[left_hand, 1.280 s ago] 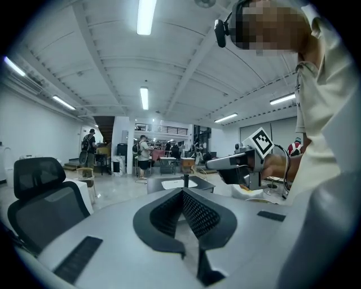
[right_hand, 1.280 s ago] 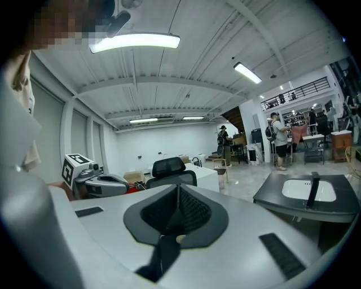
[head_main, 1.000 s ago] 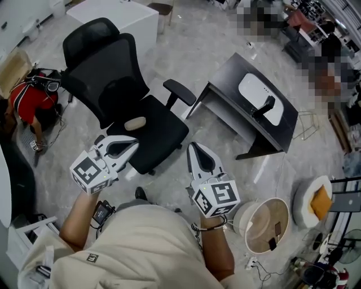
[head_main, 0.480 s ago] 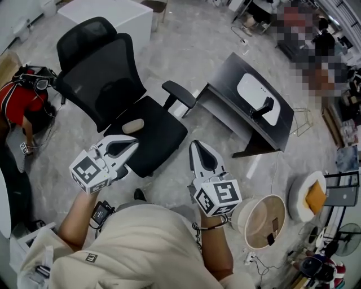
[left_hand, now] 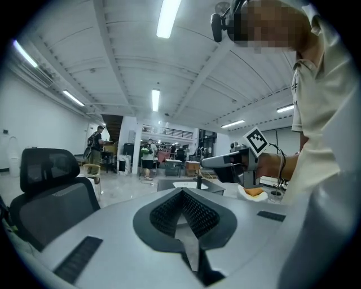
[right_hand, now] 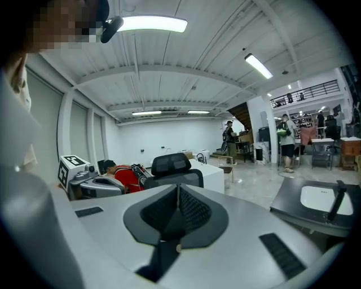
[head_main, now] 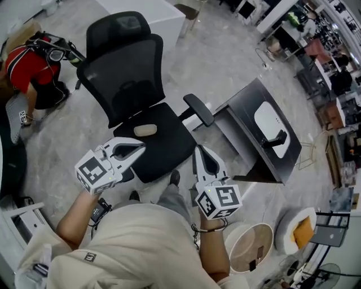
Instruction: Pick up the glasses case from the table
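A beige oblong case (head_main: 145, 130) lies on the seat of a black office chair (head_main: 130, 73). My left gripper (head_main: 141, 148) hangs just in front of that seat, shut and empty; in its own view the jaws (left_hand: 181, 192) meet. My right gripper (head_main: 199, 150) is held between the chair and a low black table (head_main: 248, 107), also shut with nothing in it (right_hand: 178, 186). On the table sits a white oval piece (head_main: 268, 119) with a small black object (head_main: 277, 138) standing on it. Which of these is the glasses case I cannot tell.
A person in red (head_main: 28, 62) crouches at the far left by a bag and cables. A round basket (head_main: 252, 245) and a white cushion seat (head_main: 299, 228) stand at the lower right. A white cabinet (head_main: 152, 8) is behind the chair. Several people stand far off.
Both grippers have moved forward together, still shut. The chair and black table now sit closer and further right in the head view, and a foot shows below the seat.
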Tool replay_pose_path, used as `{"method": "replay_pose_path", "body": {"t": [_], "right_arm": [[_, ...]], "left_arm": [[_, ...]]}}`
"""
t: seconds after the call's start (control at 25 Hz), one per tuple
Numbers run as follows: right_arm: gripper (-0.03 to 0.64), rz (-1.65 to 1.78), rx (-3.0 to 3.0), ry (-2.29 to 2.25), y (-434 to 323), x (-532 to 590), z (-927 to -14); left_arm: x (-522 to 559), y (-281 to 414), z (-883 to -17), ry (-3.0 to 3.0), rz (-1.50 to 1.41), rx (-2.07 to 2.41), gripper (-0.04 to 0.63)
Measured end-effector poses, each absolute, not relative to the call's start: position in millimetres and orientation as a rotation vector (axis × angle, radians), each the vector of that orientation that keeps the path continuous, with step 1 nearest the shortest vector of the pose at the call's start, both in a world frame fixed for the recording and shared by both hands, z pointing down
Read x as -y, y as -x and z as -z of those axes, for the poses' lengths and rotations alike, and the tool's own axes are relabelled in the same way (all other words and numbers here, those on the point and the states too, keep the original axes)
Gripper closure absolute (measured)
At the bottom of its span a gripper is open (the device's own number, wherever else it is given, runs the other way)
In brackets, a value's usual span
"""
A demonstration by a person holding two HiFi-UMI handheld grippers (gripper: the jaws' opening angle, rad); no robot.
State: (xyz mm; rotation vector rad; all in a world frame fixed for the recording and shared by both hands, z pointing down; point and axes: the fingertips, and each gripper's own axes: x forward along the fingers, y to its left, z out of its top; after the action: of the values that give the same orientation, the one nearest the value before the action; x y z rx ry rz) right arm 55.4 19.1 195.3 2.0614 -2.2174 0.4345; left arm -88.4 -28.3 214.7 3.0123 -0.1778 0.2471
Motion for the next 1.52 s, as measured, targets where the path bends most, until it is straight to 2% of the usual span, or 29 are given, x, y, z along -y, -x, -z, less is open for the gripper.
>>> {"method": "replay_pose_path", "body": {"t": [0.4, 0.84, 1.52], "right_arm": [[0.589, -0.448, 2.519, -1.635, -31.2, 118.9, -209.8], [0.590, -0.488, 2.666, -1.309, -16.1, 187.5, -218.8], [0.589, -0.635, 2.603, -1.278, -63.9, 213.7, -278.2]], "left_arm": [[100.2, 120.0, -222.2, -2.893, -0.291, 0.666, 0.581], [136.2, 143.4, -241.1, -2.746, -0.397, 1.003, 0.581], [181.8, 140.2, -309.8, -2.639, -0.587, 1.057, 0.580]]}}
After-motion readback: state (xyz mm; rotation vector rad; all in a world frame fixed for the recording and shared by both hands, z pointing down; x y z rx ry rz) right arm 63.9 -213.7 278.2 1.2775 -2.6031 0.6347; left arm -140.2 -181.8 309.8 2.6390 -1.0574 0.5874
